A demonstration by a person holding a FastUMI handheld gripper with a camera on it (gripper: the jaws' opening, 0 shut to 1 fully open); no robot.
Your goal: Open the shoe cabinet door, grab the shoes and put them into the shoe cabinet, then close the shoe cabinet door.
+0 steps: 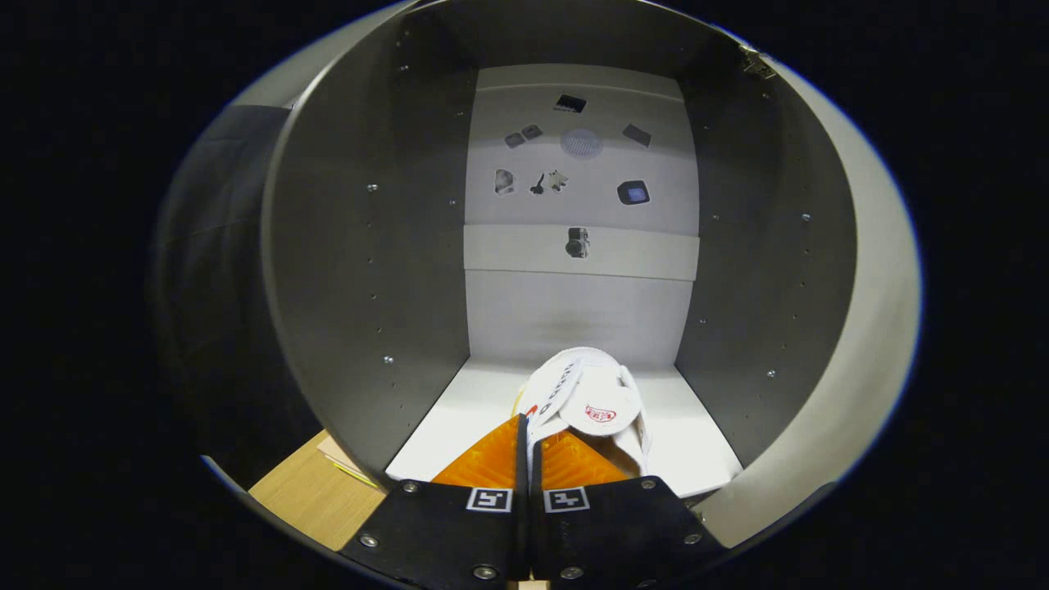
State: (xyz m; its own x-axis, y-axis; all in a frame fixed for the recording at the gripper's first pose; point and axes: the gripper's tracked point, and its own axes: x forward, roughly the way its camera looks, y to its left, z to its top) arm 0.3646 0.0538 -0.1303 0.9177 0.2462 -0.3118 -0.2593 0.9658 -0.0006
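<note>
The claw (529,447) is clenching a white shoe (592,406), its orange fingers (483,463) pressing together on the shoe's near edge. The shoe is sitting just inside the open cabinet (369,246), resting on the white shelf (697,442), with the back panel (574,311) standing farther behind.
</note>
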